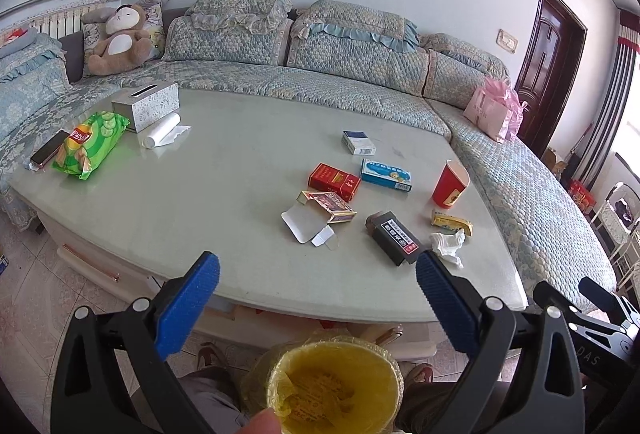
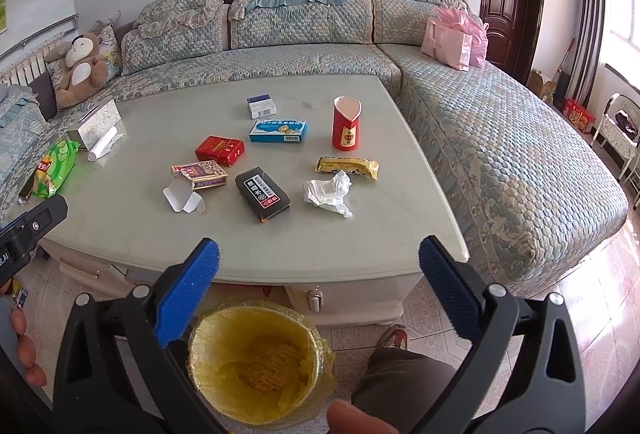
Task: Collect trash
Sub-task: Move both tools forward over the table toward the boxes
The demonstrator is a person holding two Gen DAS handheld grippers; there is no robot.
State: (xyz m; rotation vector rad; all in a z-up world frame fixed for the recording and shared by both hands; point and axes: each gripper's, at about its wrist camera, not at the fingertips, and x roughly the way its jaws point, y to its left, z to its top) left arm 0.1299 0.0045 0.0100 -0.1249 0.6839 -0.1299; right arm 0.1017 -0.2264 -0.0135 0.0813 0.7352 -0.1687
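Observation:
Trash lies on the pale table [image 2: 340,242]: a crumpled white tissue [image 2: 329,192], a yellow wrapper [image 2: 347,166], a black box [image 2: 262,194], an opened patterned box [image 2: 200,175], a red box [image 2: 220,150], a blue box [image 2: 279,130], a white-and-blue pack [image 2: 262,106] and a red paper cup [image 2: 345,128]. A bin lined with a yellow bag [image 2: 256,362] stands on the floor below the near table edge. My left gripper [image 1: 318,276] and right gripper [image 2: 319,260] both hang open and empty above the bin, short of the table edge.
A green snack bag [image 1: 90,145], phone [image 1: 50,148], tissue box [image 1: 146,105] and white roll [image 1: 162,130] sit at the table's far left. A blue sofa [image 2: 500,138] wraps around the back and right, with a teddy bear [image 2: 80,68] and pink bag [image 2: 450,42]. A person's leg [image 2: 400,374] is beside the bin.

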